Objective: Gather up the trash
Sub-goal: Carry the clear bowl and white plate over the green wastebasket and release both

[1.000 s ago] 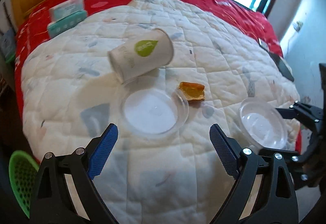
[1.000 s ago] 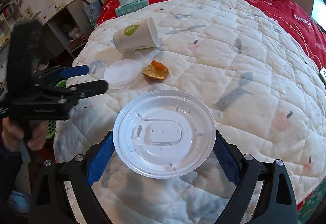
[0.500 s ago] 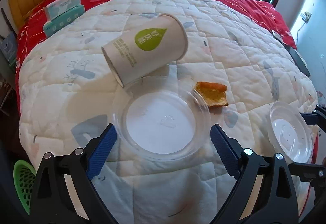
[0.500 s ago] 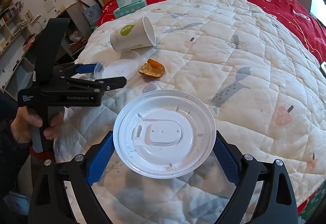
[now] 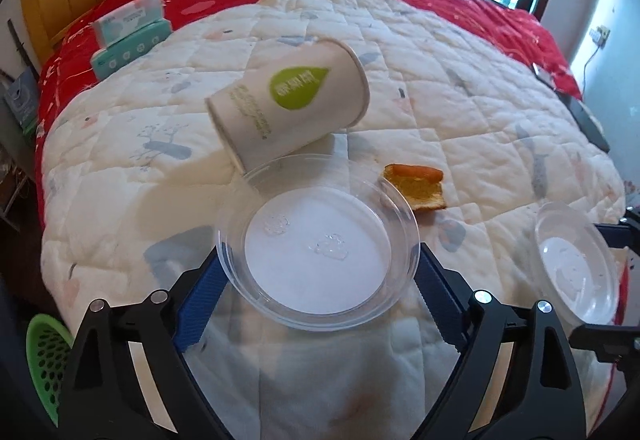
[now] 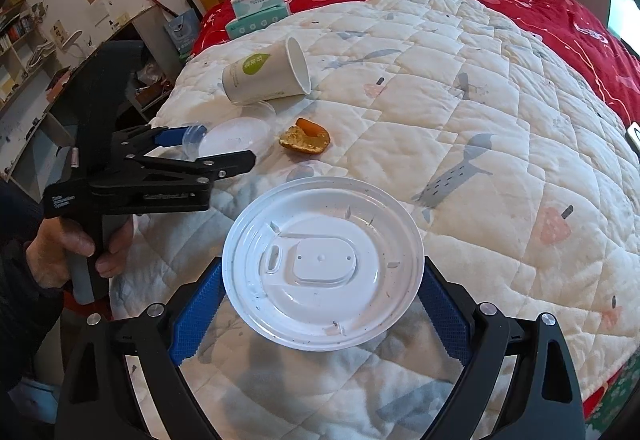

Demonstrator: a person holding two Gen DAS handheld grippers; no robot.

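Cup (image 5: 288,108) lies tipped on the bed (image 5: 460,120): light, crushable, best taken across its wall. Clear lids are thin, slick, flexible; each is gripped edge-to-edge: dish (image 5: 318,254) by left gripper (image 5: 318,304), lid (image 6: 322,270) by right gripper (image 6: 320,314). Peel (image 5: 416,186) lies beside them: soft.

A tipped paper cup (image 5: 288,102) is lying against the clear lid's (image 5: 318,252) far rim, an orange peel (image 5: 416,186) is crowding its right; quilt (image 5: 460,72) beyond is lying open.
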